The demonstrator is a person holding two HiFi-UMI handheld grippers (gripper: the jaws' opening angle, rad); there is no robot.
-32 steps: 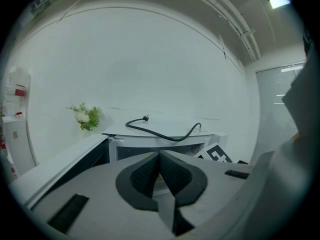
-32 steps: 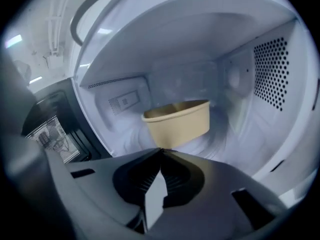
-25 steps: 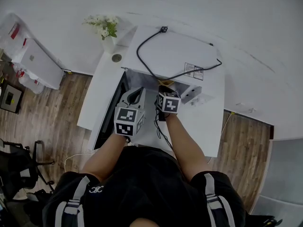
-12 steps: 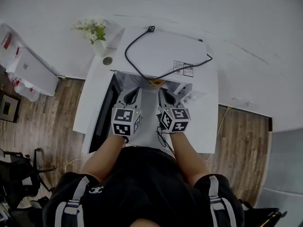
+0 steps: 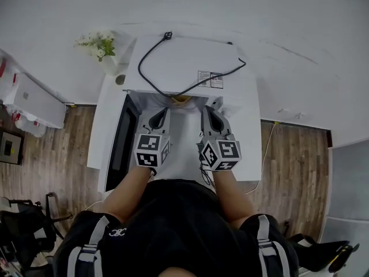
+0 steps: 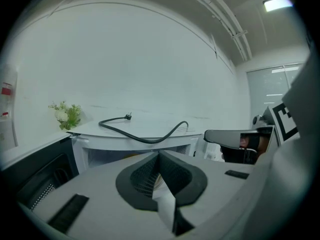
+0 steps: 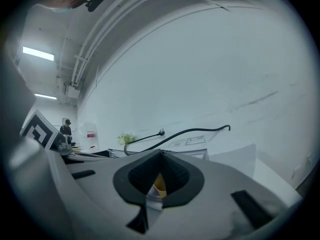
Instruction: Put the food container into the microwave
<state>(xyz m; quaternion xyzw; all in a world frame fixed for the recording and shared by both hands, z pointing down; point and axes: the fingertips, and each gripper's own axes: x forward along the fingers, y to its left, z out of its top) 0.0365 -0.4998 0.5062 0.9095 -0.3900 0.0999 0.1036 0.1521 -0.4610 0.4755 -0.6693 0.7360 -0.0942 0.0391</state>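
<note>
Food container (image 5: 182, 99): only a tan sliver shows at the mouth of the microwave (image 5: 190, 62), the rest hidden under its top. In the right gripper view it is a yellow patch behind the closed jaws of the right gripper (image 7: 161, 155), shape not discernible. Label (image 5: 209, 79) on the microwave top: print too small to read; microwave door (image 5: 123, 146): edge-on, face unseen; person (image 5: 173, 229): cut off by the head view's lower edge.

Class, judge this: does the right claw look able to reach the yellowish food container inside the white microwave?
Probably yes: the black door stands open, and nothing lies between the right claw and the yellowish food container.
</note>
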